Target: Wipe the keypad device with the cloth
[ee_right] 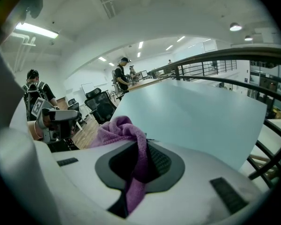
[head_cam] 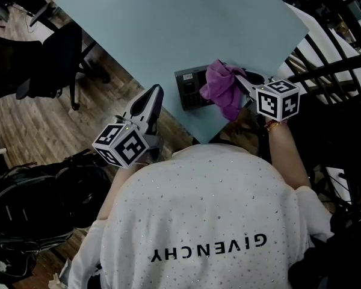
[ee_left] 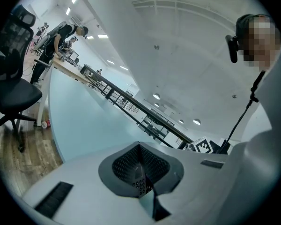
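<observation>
Purple cloth (head_cam: pixel 222 90), soft and limp: I'm pinching its fold in my right gripper (head_cam: pixel 245 82) at the keypad device (head_cam: pixel 188 93). Left gripper (head_cam: pixel 153 96) is hovering shut, empty.

A pale blue table (head_cam: pixel 168 23) fills twelve o'clock. A black office chair (head_cam: pixel 45 65) stands at ten o'clock; black bags (head_cam: pixel 36 203) lie at eight.
</observation>
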{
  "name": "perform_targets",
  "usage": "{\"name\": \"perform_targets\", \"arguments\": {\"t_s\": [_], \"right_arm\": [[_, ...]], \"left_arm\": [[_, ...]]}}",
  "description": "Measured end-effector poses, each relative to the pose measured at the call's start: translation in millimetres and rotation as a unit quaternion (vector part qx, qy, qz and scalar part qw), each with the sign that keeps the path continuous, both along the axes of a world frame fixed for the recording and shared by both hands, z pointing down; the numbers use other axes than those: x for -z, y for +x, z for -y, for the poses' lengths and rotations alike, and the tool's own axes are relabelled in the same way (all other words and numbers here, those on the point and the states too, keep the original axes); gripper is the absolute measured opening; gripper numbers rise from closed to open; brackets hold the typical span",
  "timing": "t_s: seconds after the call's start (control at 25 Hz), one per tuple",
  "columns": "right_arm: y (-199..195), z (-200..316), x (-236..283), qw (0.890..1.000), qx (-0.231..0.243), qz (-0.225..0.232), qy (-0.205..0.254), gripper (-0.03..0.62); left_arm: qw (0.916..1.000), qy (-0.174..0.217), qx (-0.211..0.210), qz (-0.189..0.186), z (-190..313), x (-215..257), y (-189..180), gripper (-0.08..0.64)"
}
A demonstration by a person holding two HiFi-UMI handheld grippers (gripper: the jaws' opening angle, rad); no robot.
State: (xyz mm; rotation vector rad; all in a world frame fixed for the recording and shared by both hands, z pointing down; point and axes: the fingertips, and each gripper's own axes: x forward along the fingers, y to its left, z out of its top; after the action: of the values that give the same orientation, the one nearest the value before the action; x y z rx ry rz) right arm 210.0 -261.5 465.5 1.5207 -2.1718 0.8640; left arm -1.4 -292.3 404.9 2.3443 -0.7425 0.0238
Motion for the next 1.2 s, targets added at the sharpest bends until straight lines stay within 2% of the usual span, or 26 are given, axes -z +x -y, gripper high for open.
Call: {"name": "perform_targets", "arguments": {"t_s": [0.24, 0.36, 0.44, 0.52, 0.6, 0.72, 0.88, 1.08, 1.2], "right_arm": [[12.5, -3.2, 1.3, 1.000, -0.027, -0.008, 0.002, 0.031], [4.4, -5.2, 17.7, 1.000, -0.023, 0.006, 0.015, 0.031], [-14.1, -4.0, 38.2, 0.998, 0.007, 0.037, 0.043, 0.031], [-38.6, -4.5, 58.1, 0.993, 0.050, 0.076, 0.070, 0.031], [-63.0, -8.5, 68.1, 0.987, 0.097, 0.095, 0.082, 0.031], [-93.1, -15.1, 63.9, 0.981, 0.154, 0.086, 0.075, 0.031], [-123.0, -23.0, 48.6, 0.976, 0.199, 0.071, 0.051, 0.031], [-150.9, -16.7, 33.2, 0.973, 0.225, 0.048, 0.029, 0.031], [-163.0, -4.8, 27.6, 0.975, 0.218, 0.035, 0.027, 0.031]], "left_arm": [[1.0000, 0.008, -0.005, 0.004, -0.3, -0.6, -2.7, 0.000], [0.9999, 0.013, -0.007, 0.006, -2.8, 3.8, -5.4, 0.000], [0.9999, 0.014, -0.006, 0.004, -5.2, 7.7, -6.1, 0.000], [0.9998, 0.018, -0.007, 0.002, -9.9, 10.9, -6.2, 0.000], [0.9998, 0.020, -0.007, 0.005, -16.7, 11.2, -7.3, 0.000], [0.9998, 0.018, 0.003, 0.008, -26.3, 8.9, -13.8, 0.000], [0.9996, 0.017, 0.020, 0.011, -36.0, 9.7, -27.9, 0.000], [0.9990, 0.012, 0.041, 0.012, -34.6, 10.2, -50.6, 0.000], [0.9985, 0.010, 0.054, 0.010, -33.1, 9.5, -67.2, 0.000]]}}
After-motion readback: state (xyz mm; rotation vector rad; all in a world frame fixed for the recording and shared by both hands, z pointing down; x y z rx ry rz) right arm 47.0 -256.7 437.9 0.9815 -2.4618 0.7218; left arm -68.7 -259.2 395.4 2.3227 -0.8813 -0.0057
